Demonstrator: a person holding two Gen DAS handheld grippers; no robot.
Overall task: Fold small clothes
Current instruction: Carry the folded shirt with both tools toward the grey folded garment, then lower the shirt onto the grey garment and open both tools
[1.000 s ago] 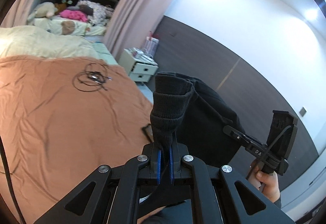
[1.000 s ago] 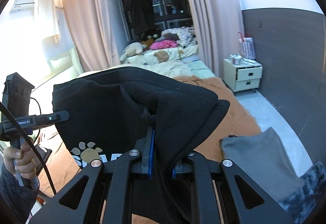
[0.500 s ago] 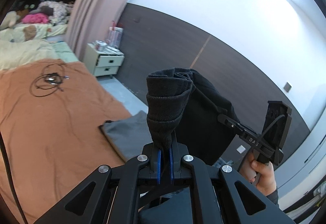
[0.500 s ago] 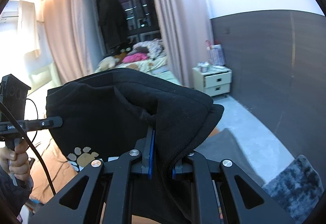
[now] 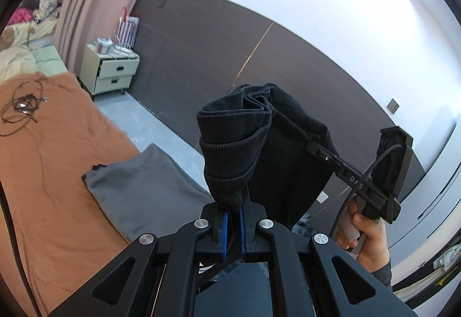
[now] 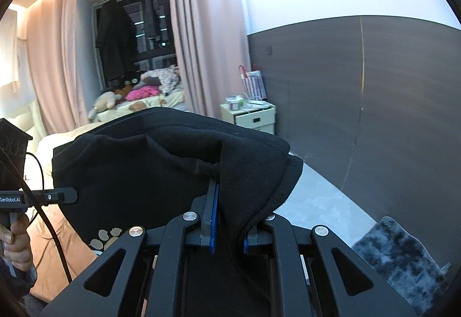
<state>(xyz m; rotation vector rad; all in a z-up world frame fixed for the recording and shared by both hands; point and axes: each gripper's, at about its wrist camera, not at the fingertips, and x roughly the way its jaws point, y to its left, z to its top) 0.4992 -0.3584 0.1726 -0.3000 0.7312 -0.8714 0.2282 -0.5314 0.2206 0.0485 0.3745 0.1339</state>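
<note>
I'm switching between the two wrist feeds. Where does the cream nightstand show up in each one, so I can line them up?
Left wrist view: the cream nightstand sits upper left, between the pink curtain and the dark wall panel.
Right wrist view: it stands right of centre, just above the held black garment.
Shared landmark: the striped bag behind it.

Bare orange bedspread (image 5: 52,173) left of the grey garment (image 5: 144,190); cable coil (image 5: 20,106) beyond.

Both grippers swung right with the black garment (image 5: 291,155), grey cloth (image 5: 144,190) now in view
</note>
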